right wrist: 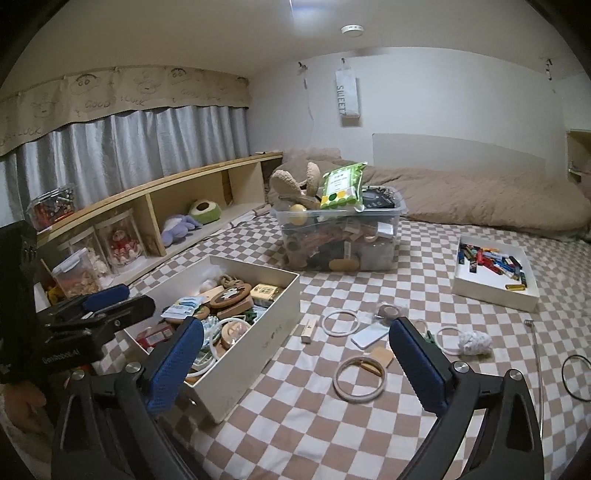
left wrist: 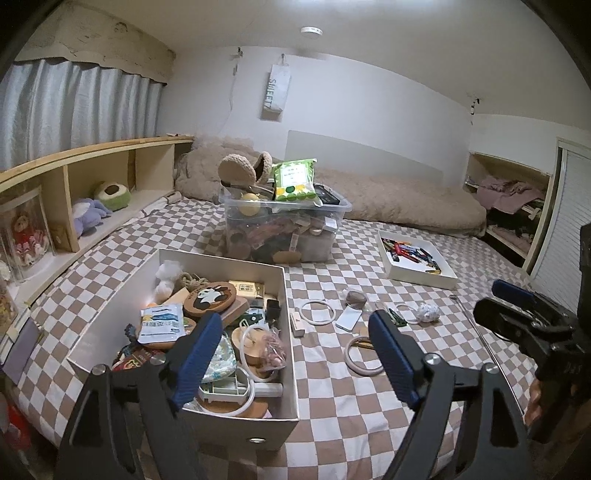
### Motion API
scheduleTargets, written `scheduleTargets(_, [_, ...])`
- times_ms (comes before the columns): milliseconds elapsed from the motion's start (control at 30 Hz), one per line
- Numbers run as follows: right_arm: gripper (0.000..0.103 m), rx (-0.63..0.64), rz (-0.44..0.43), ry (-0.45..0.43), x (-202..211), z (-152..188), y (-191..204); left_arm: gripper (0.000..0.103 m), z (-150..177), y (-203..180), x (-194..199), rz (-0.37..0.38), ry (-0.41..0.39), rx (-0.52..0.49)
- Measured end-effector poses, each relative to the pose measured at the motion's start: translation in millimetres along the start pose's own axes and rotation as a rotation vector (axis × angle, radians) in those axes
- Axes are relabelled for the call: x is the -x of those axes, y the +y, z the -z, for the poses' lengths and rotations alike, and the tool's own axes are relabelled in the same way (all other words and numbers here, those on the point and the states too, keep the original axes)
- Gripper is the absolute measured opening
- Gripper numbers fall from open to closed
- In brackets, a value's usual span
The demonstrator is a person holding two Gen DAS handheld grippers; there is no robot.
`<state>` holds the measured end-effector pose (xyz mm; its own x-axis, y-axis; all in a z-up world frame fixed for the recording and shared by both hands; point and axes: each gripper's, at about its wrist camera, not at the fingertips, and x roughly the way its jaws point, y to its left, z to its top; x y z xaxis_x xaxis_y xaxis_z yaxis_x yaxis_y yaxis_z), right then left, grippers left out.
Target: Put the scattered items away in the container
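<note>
Both my left tool (left wrist: 291,354) and right tool (right wrist: 295,363) gape empty. The white box (right wrist: 258,347) is half-filled; next I reach for the nearest ring (right wrist: 360,378) on the bed.

Both views are dim and slightly bluish, lit from above by indoor light. A soft glare patch (right wrist: 303,14) blooms on the ceiling in the right wrist view. Shadows on the bed (left wrist: 332,398) are faint and diffuse. Fisheye distortion bends walls and shelves, with black vignetting at the corners. Fine detail looks soft and noisy.
</note>
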<state>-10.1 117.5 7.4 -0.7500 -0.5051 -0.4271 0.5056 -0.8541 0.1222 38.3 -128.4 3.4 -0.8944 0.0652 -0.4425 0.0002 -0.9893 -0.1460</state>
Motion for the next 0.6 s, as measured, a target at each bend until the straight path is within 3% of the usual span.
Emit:
scheduleTargets(267, [0.103,0.027,0.056,-0.034,15.9,5.3,2.6,0.103,2.2,-1.7,12.1,0.007,-0.017,0.017])
scheduleTargets(600, [0.103,0.020,0.078,-0.026,25.4,11.9,-0.4,0.103,3.7,-10.2,28.8,-0.004,-0.057,-0.022])
